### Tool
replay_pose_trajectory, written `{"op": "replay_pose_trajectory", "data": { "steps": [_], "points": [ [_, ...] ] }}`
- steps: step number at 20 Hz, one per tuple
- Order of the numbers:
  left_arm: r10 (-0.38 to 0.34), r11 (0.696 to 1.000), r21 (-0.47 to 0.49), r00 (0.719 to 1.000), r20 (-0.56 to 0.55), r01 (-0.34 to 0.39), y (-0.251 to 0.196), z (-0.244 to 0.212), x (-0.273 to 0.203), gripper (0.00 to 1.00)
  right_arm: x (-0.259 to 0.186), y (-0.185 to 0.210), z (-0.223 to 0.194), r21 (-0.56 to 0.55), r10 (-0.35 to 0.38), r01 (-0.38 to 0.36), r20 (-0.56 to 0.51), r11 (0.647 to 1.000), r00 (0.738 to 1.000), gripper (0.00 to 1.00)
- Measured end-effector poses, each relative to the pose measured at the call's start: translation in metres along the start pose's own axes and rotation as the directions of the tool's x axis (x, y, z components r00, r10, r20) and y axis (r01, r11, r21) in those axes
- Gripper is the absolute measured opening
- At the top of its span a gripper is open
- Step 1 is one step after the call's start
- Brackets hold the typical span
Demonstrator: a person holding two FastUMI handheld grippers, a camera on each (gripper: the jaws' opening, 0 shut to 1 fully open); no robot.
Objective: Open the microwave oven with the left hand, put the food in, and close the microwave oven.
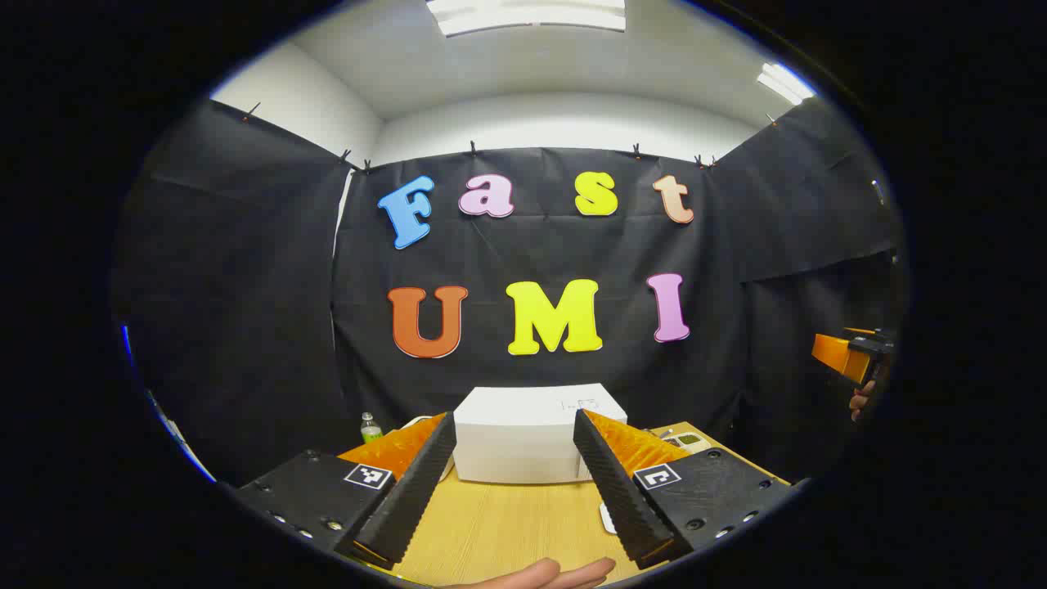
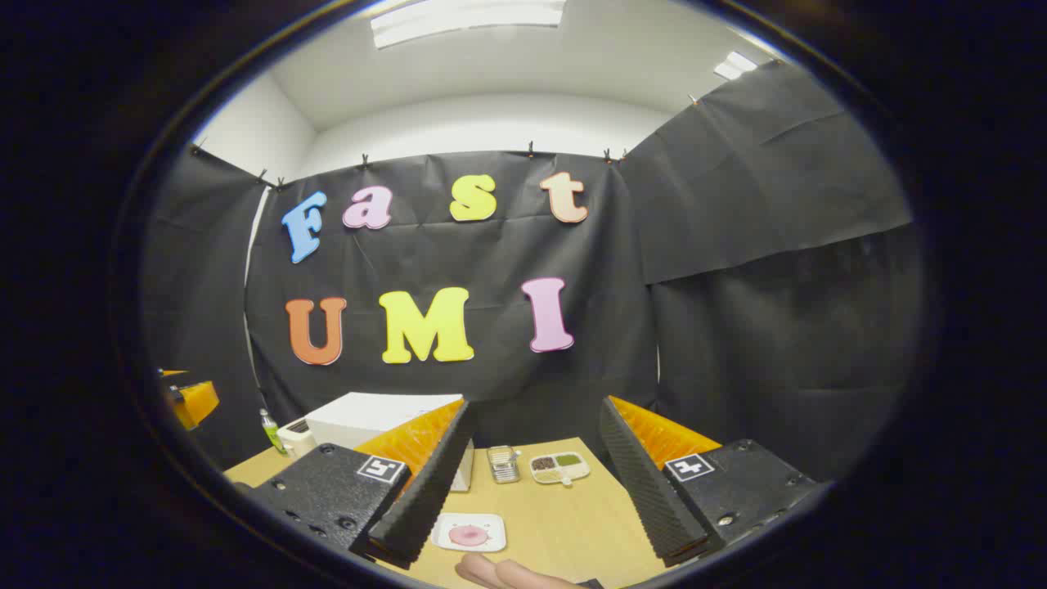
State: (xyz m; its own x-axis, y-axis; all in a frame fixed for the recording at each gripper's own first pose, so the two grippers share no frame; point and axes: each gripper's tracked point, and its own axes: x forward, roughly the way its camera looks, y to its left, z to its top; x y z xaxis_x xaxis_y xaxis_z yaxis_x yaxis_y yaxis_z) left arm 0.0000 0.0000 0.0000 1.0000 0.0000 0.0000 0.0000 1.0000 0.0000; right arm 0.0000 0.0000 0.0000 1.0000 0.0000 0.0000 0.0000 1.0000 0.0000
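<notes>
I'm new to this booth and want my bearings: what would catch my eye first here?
The white microwave oven stands shut at the back of the wooden table, straight ahead of the open left tool. In the right gripper view, a white plate with pink food lies on the table just ahead of the open right tool, with a compartment tray farther back.

Bare table lies open before the microwave oven, blocking beyond.
</notes>
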Motion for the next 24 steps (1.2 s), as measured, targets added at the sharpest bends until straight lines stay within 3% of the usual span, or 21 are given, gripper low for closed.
{"op": "replay_pose_trajectory", "data": {
  "steps": [10,11,12,13,14,15,16,17,23,24],
  "points": [
    [-0.003,1.0,-0.022,1.0,-0.004,0.003,0.005,-0.003,0.0,0.92,-0.01,-0.001,0.008,-0.013,0.016,-0.016,0.018,1.0,1.0,0.91],
    [-0.003,1.0,-0.025,1.0,-0.005,0.003,0.006,-0.004,0.0,0.92,-0.01,0.0,0.009,-0.01,0.018,-0.018,0.02,1.0,1.0,1.0],
    [-0.008,0.999,-0.032,1.0,-0.007,0.007,0.006,-0.004,0.0,0.92,-0.01,0.0,0.01,-0.007,0.018,-0.018,0.02,1.0,1.0,0.91],
    [-0.013,0.999,-0.041,1.0,-0.014,0.012,0.005,-0.006,0.0,0.92,-0.01,-0.001,0.009,-0.007,0.018,-0.018,0.021,1.0,1.0,1.0],
    [-0.018,0.998,-0.053,1.0,-0.02,0.017,0.005,-0.008,0.001,0.93,-0.01,0.0,0.009,-0.003,0.018,-0.018,0.024,1.0,1.0,1.0],
    [-0.03,0.998,-0.057,0.999,-0.021,0.028,0.002,-0.008,0.0,0.92,-0.01,0.001,0.011,0.003,0.017,-0.017,0.028,1.0,0.999,0.91],
    [-0.04,0.998,-0.053,0.999,-0.018,0.039,0.0,-0.008,0.001,0.92,-0.009,0.002,0.01,0.007,0.019,-0.019,0.029,1.0,0.999,0.91],
    [-0.043,0.998,-0.05,0.999,-0.016,0.042,-0.001,-0.01,0.002,0.92,-0.009,0.003,0.009,0.012,0.023,-0.024,0.028,1.0,0.999,1.0],
    [-0.044,0.999,-0.025,0.998,-0.044,0.043,-0.014,-0.034,0.03,0.91,-0.004,-0.003,0.002,0.017,0.027,-0.028,0.032,0.999,0.999,1.0],
    [-0.046,0.999,-0.024,0.998,-0.039,0.045,-0.018,-0.036,0.039,0.92,-0.003,-0.008,0.002,0.015,0.021,-0.021,0.037,1.0,0.999,0.9]
  ]
}}
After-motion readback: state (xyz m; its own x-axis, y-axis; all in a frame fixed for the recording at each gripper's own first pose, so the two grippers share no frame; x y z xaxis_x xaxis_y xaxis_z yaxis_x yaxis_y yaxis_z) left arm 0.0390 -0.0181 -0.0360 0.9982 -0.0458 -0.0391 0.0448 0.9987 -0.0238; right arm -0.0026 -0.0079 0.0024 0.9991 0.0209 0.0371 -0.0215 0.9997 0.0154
